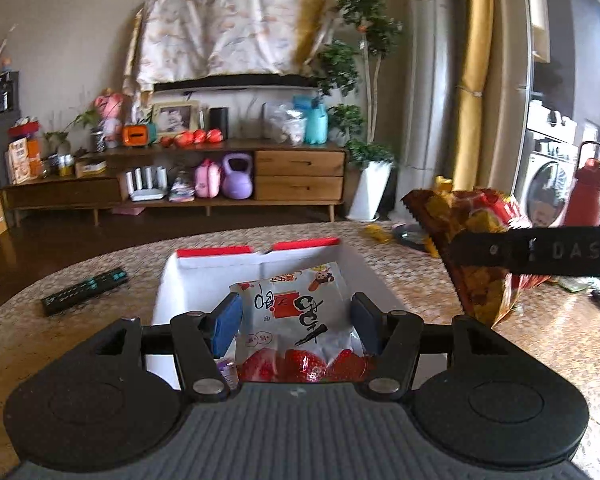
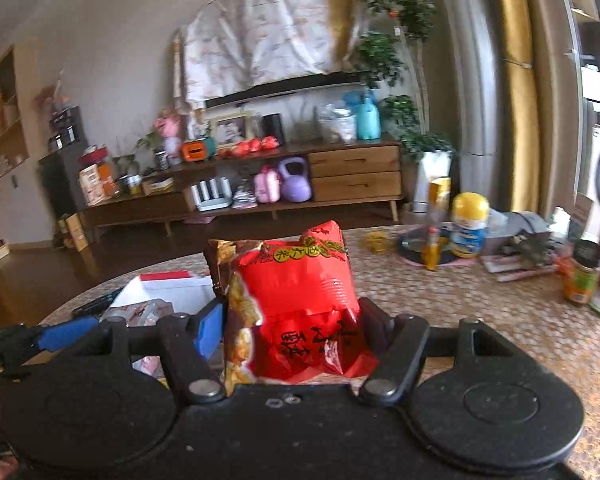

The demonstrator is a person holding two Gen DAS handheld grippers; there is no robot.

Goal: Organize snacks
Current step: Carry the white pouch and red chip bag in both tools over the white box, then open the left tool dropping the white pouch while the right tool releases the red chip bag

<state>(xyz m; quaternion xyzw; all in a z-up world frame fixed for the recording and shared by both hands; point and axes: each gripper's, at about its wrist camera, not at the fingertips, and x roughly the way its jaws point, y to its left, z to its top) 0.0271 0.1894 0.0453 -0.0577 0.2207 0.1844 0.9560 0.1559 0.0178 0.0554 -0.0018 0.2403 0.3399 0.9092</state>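
Snack bags sit in both grippers: the left gripper (image 1: 296, 322) clamps a white strawberry-print pouch (image 1: 300, 320) over a white box (image 1: 260, 268), the right gripper (image 2: 290, 330) grips a red snack bag (image 2: 296, 300) upright, above the woven tabletop (image 2: 440, 304). Gripper bodies hide both bags' lower ends. Beyond the table stands a wooden sideboard (image 1: 300, 168) along the wall

- The counter (image 1: 380, 272), covered in a woven mat, carries a white box (image 1: 172, 280) with red flaps.
- A dark remote control (image 1: 85, 290) lies left of the box.
- On the right stand a yellow-capped bottle (image 2: 470, 224) and a jar (image 2: 584, 274).
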